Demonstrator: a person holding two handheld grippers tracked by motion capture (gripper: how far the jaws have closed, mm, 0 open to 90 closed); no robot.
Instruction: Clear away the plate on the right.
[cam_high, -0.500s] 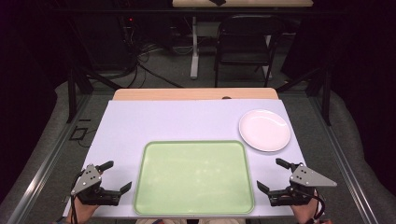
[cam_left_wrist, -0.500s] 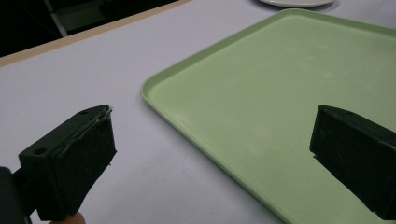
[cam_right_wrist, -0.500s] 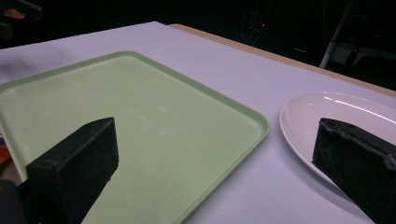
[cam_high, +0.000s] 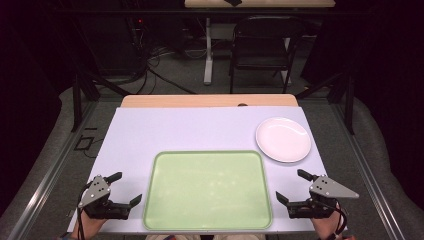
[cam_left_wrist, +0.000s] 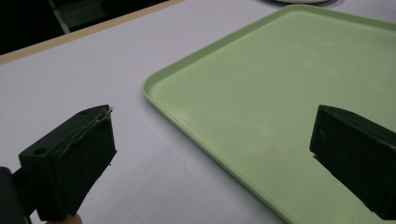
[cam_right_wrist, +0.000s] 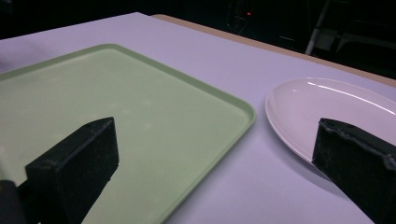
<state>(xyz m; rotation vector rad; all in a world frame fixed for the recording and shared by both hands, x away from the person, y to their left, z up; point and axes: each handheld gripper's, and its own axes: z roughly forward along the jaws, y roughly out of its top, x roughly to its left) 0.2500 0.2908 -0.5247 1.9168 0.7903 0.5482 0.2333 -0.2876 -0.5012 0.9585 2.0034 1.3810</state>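
Observation:
An empty light green tray (cam_high: 207, 153) lies at the near middle of the white-covered table. An empty white plate (cam_high: 283, 139) sits just beyond the tray's far right corner. My left gripper (cam_high: 127, 187) rests on the table left of the tray, open, with nothing between its jaws. My right gripper (cam_high: 290, 184) rests right of the tray and in front of the plate, open and empty as well. In the left gripper view, the left gripper (cam_left_wrist: 212, 126) frames the tray's rim (cam_left_wrist: 154, 93). In the right gripper view, the right gripper (cam_right_wrist: 217, 135) frames the tray's corner (cam_right_wrist: 243, 112) and the plate (cam_right_wrist: 327, 105).
The white table cover (cam_high: 175, 130) stretches bare beyond the tray. A wooden strip (cam_high: 210, 101) marks the table's far edge. Past it, a black chair (cam_high: 265, 45) and cables stand on the dark floor.

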